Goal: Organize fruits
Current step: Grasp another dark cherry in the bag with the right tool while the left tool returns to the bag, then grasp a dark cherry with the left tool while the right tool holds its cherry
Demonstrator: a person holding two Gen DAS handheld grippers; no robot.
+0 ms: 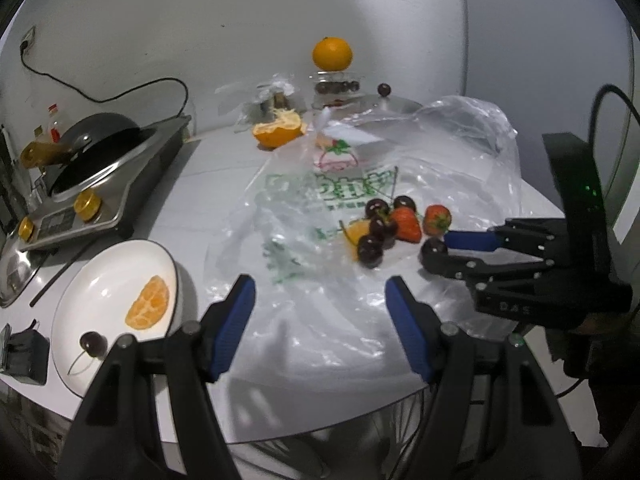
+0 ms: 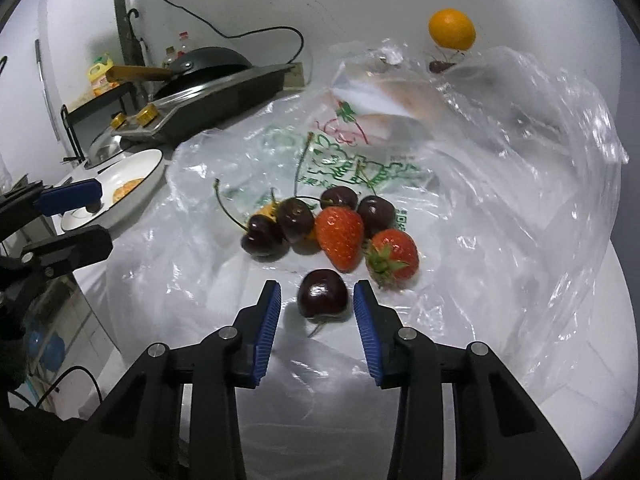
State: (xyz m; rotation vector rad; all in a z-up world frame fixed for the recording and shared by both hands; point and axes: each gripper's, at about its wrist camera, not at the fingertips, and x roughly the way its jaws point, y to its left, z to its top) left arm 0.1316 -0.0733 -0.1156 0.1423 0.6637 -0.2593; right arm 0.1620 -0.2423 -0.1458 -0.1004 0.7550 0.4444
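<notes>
A pile of dark cherries (image 2: 262,234) and two strawberries (image 2: 340,236) lies on a clear plastic bag (image 2: 500,184) spread over the white table. One cherry (image 2: 322,294) sits apart, between the blue pads of my right gripper (image 2: 317,286). A small gap shows on each side of it, so the jaws are not pressing on it. My left gripper (image 1: 320,292) hangs open and empty over the bag, to the right of a white plate (image 1: 116,276). The plate holds a peeled orange segment (image 1: 147,307) and a cherry (image 1: 93,344).
A gas stove (image 1: 100,184) with a black pan (image 1: 96,136) stands at the left by the wall. At the back, a whole orange (image 1: 332,53) rests on a glass jar beside a torn orange half (image 1: 277,130). The table's front edge runs just below my left gripper.
</notes>
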